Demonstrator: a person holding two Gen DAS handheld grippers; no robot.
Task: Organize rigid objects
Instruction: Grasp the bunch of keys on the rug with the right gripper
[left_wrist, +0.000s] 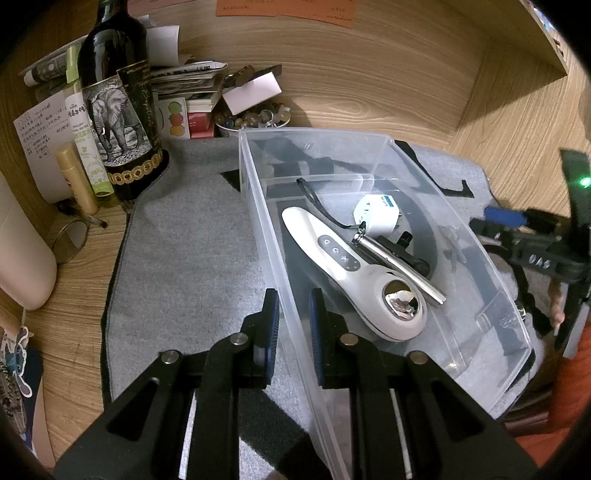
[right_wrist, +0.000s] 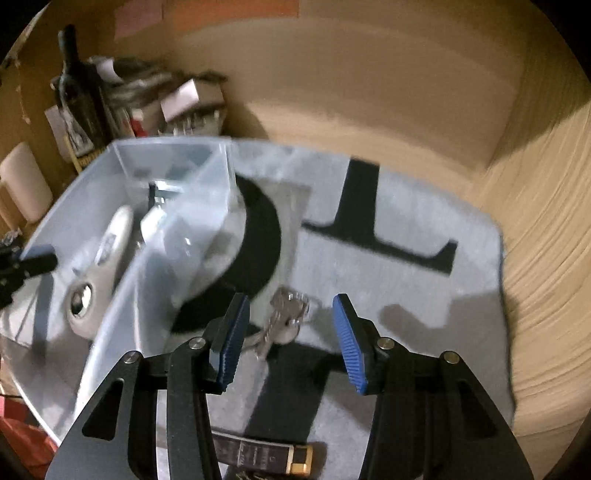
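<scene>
Right claw (right_wrist: 291, 332): jaws apart, nothing gripped, pointing steeply down at the mat (right_wrist: 406, 240). Keys (right_wrist: 286, 314) lie on the mat between the blue pads (right_wrist: 345, 336), nearer the left one. Bunch's long axis runs roughly 1 to 7 o'clock in the right wrist view. Bin (right_wrist: 155, 236) sits at 10 o'clock from the keys, just beside them. Left claw (left_wrist: 293, 321): clenched on the bin's (left_wrist: 258, 206) near wall, pads astride it. Bin holds a white device (left_wrist: 354, 273), plug (left_wrist: 376, 218), metal tube (left_wrist: 402, 267). Judgement: right claw is nearer the keys; closing across the bunch's short axis looks feasible.
</scene>
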